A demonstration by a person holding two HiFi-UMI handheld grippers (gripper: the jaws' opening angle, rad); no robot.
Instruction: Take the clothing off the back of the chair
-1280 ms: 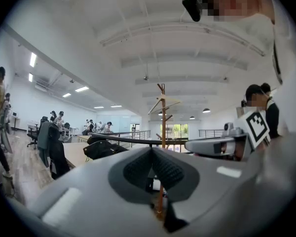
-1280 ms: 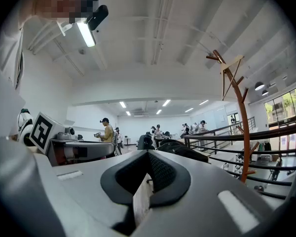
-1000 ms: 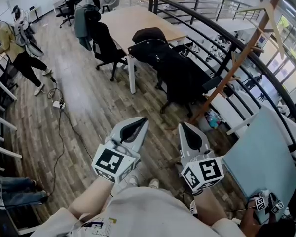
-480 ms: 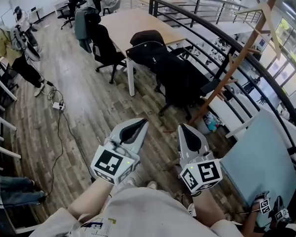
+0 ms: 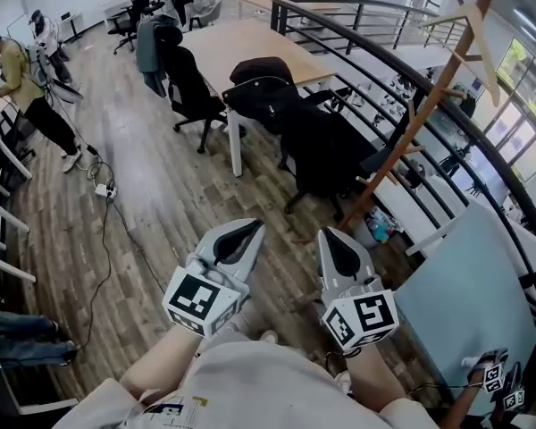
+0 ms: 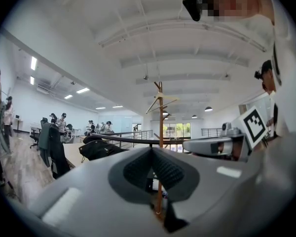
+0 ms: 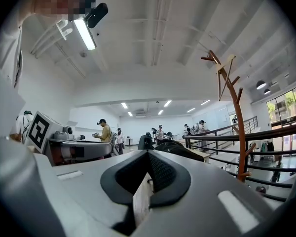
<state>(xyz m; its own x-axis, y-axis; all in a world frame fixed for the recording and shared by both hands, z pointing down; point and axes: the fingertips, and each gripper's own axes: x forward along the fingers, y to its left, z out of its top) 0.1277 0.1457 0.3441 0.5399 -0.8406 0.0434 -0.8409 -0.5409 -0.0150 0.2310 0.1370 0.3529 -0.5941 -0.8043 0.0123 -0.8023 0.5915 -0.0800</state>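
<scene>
A black jacket [image 5: 266, 95] hangs over the back of a black office chair [image 5: 326, 155] at the near end of the wooden table [image 5: 250, 38]. It also shows low in the left gripper view as the black jacket [image 6: 99, 149]. Farther off, a grey garment [image 5: 146, 43] drapes another black chair [image 5: 189, 88]. My left gripper [image 5: 254, 227] and right gripper [image 5: 327, 234] are held level side by side over the floor, well short of both chairs. Both are shut, with nothing between the jaws, as the left gripper [image 6: 152, 153] and the right gripper [image 7: 148, 156] show in their own views.
A wooden coat rack [image 5: 411, 123] stands right of the chairs, beside a curved black railing [image 5: 447, 105]. A pale blue panel [image 5: 469, 298] lies at the right. A power strip [image 5: 103, 190] and cable cross the wooden floor at left, near a person [image 5: 18, 79].
The chairs and table have slid slightly down and nearer in the head view as I move forward. The person at left has shifted. Both grippers stay shut, side by side.
</scene>
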